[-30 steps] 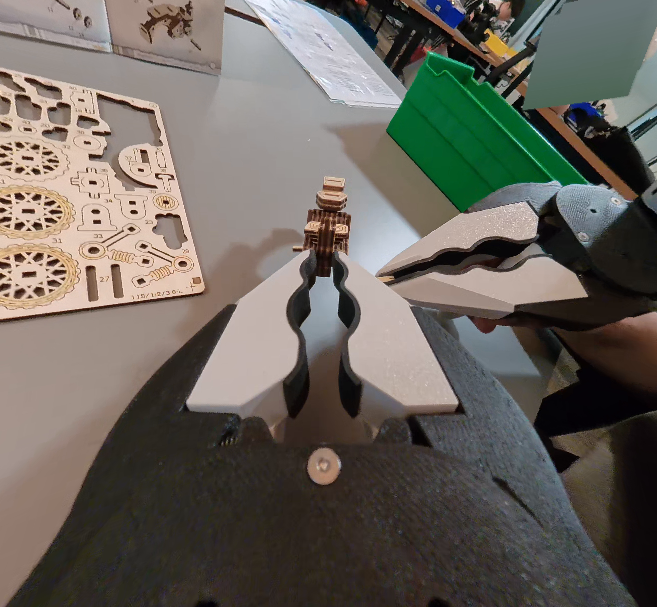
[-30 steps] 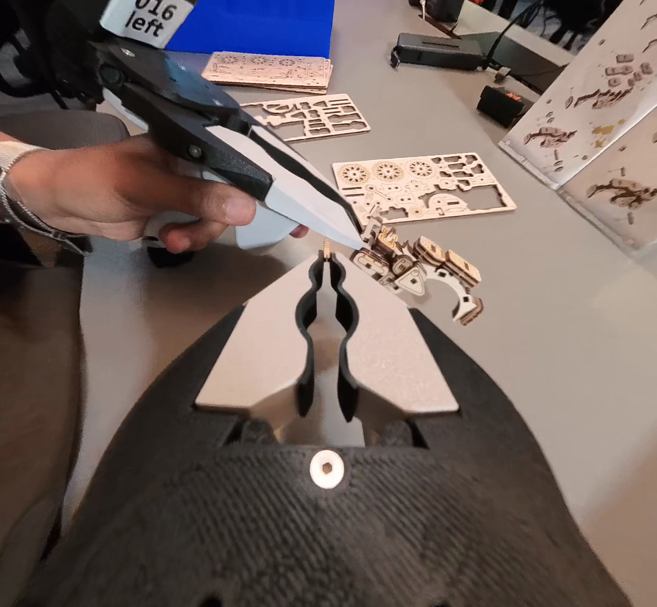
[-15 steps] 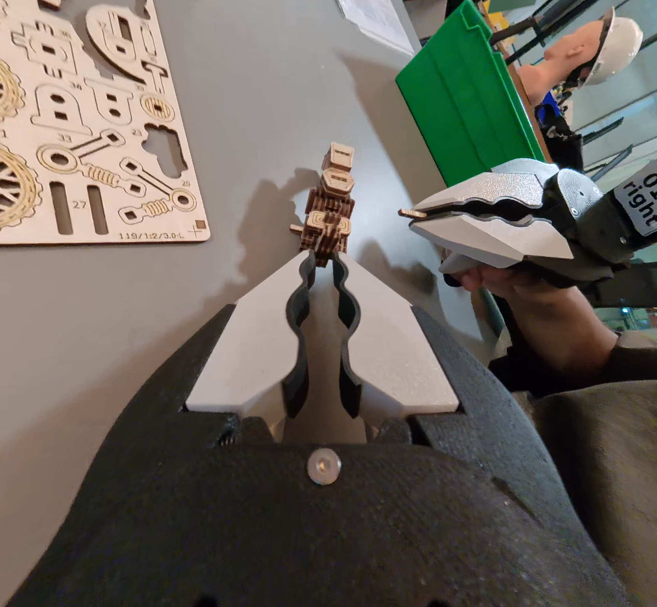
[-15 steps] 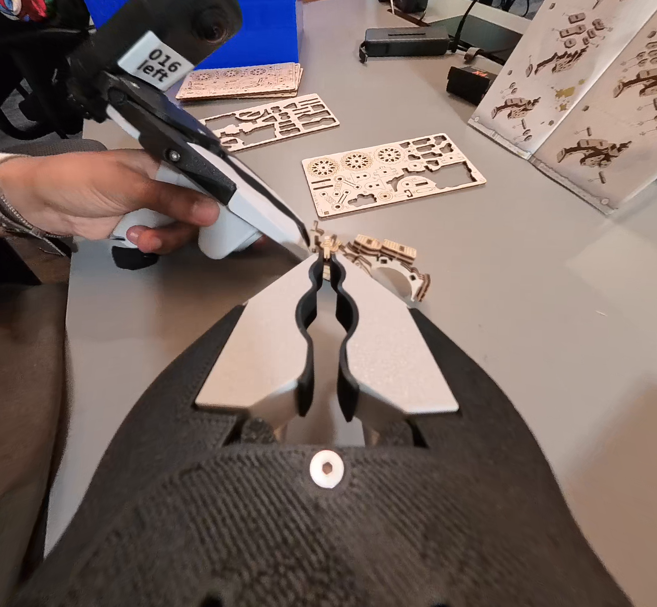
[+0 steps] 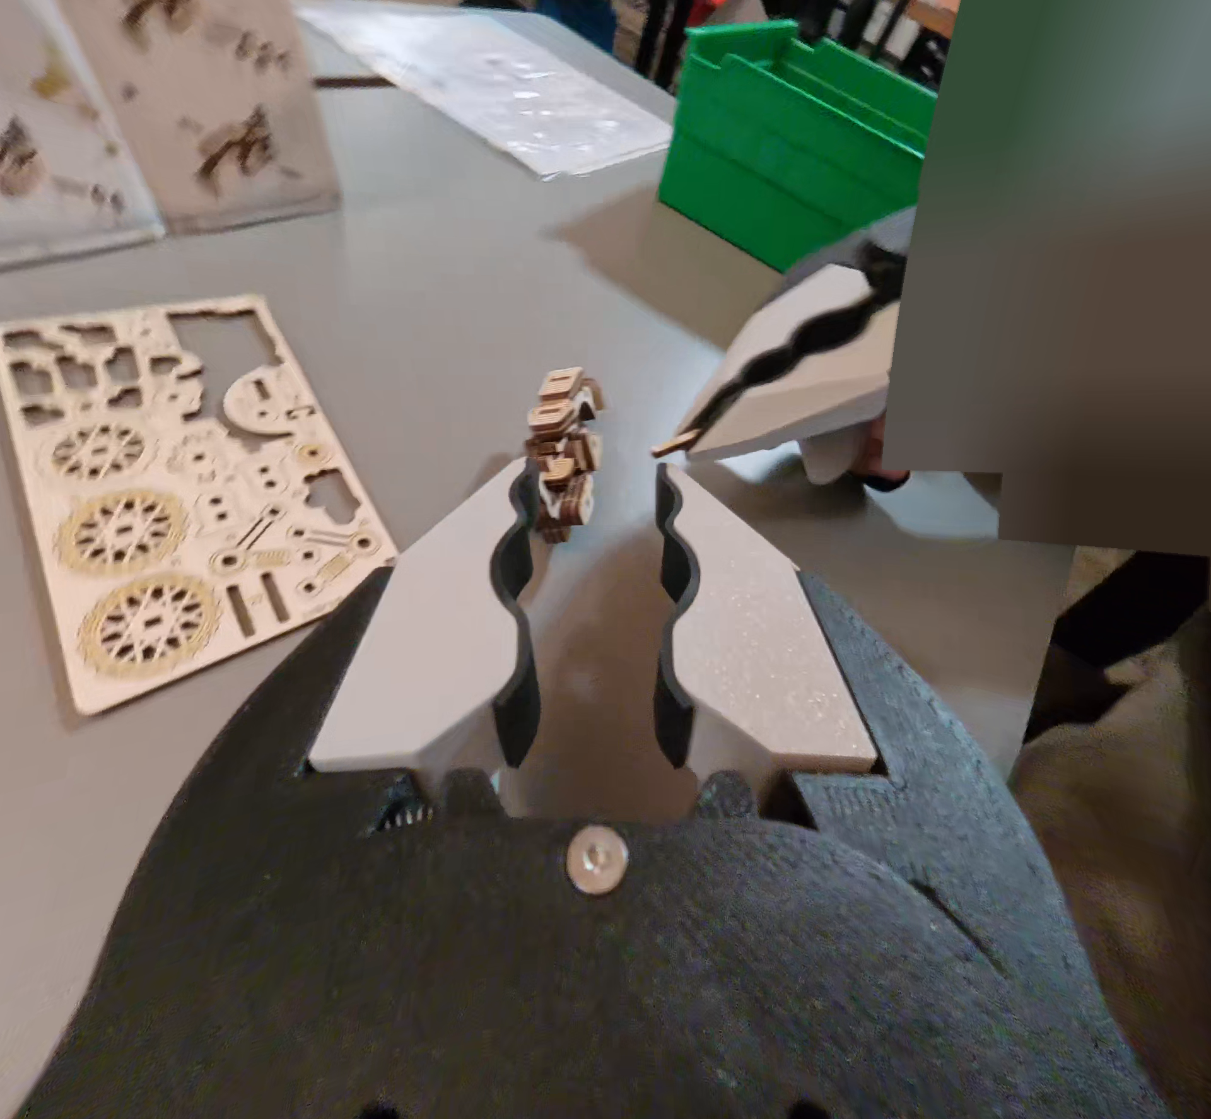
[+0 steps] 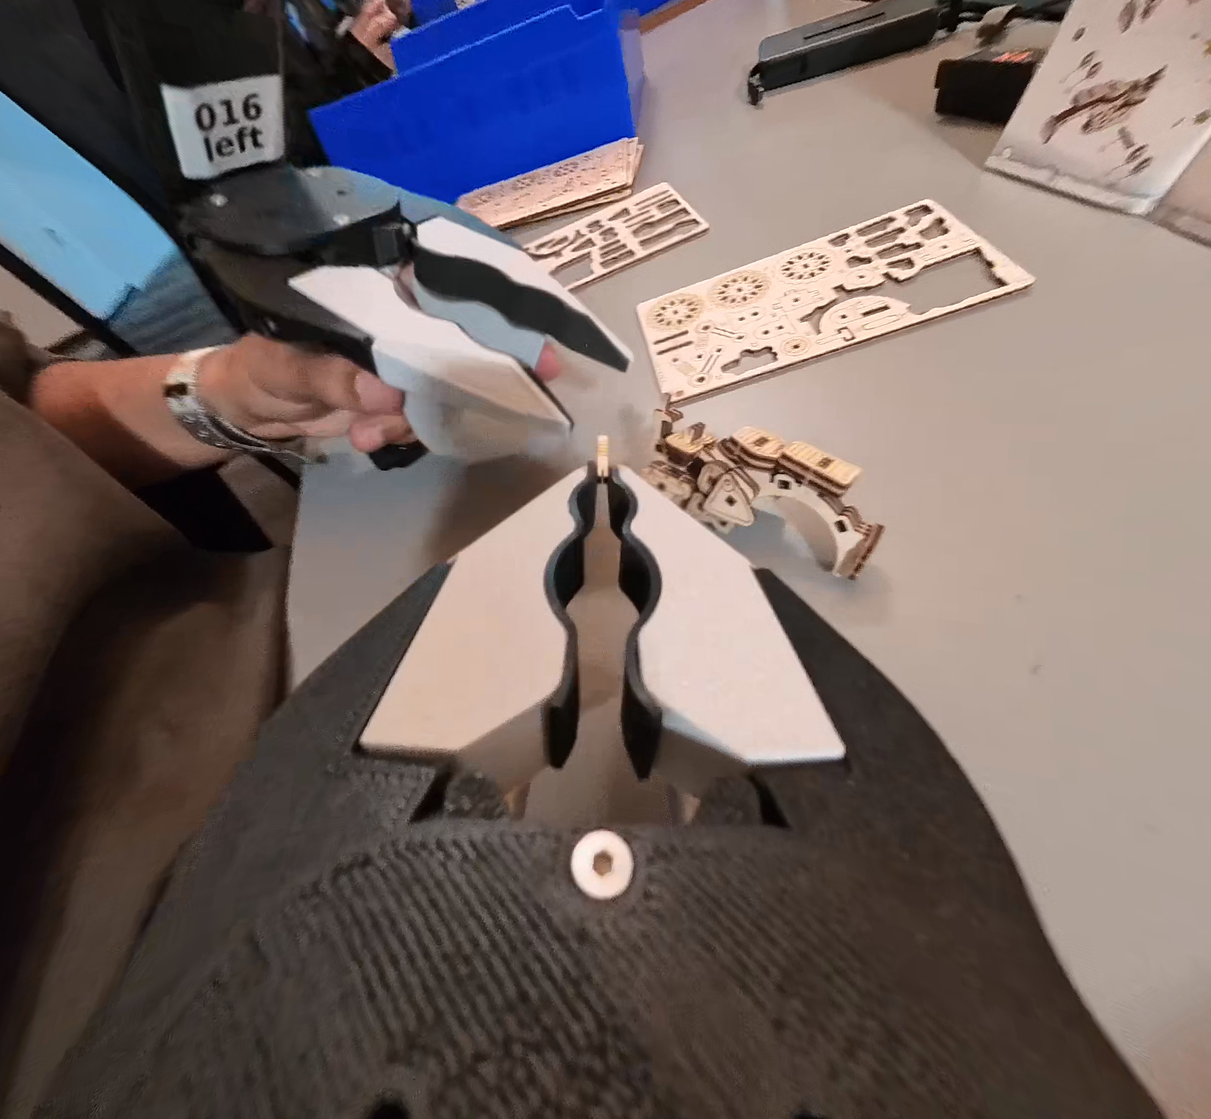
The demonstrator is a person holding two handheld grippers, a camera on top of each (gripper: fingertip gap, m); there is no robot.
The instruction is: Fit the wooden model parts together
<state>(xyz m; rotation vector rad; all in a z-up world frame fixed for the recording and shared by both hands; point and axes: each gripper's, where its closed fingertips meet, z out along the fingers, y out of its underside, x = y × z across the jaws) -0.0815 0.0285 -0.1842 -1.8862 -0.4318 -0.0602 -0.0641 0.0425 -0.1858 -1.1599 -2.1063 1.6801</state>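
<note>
The part-built wooden model (image 6: 753,484) lies on the grey table (image 6: 983,563), free of both grippers. In the left wrist view the model (image 5: 563,458) sits just ahead of my left gripper (image 5: 594,478), close to the left pad, and the jaws stand wide apart. The right wrist view shows the left gripper (image 6: 596,393) open above and to the left of the model. My right gripper (image 6: 601,478) is shut on a small wooden piece (image 6: 601,455) that sticks out past its tips. The left wrist view shows it (image 5: 672,446) too, right of the model.
A punched wooden parts sheet (image 5: 177,498) lies to the left, with another sheet (image 6: 616,235) and a stack behind. A green bin (image 5: 786,157) stands at the right, blue bins (image 6: 491,104) at the far side. Instruction pages (image 5: 196,72) stand upright at the back. The grippers are tip to tip, or close to it.
My left gripper has opened and let go of the wooden model, which now rests on the table. My right gripper stays shut on the small piece and has drawn back a little.
</note>
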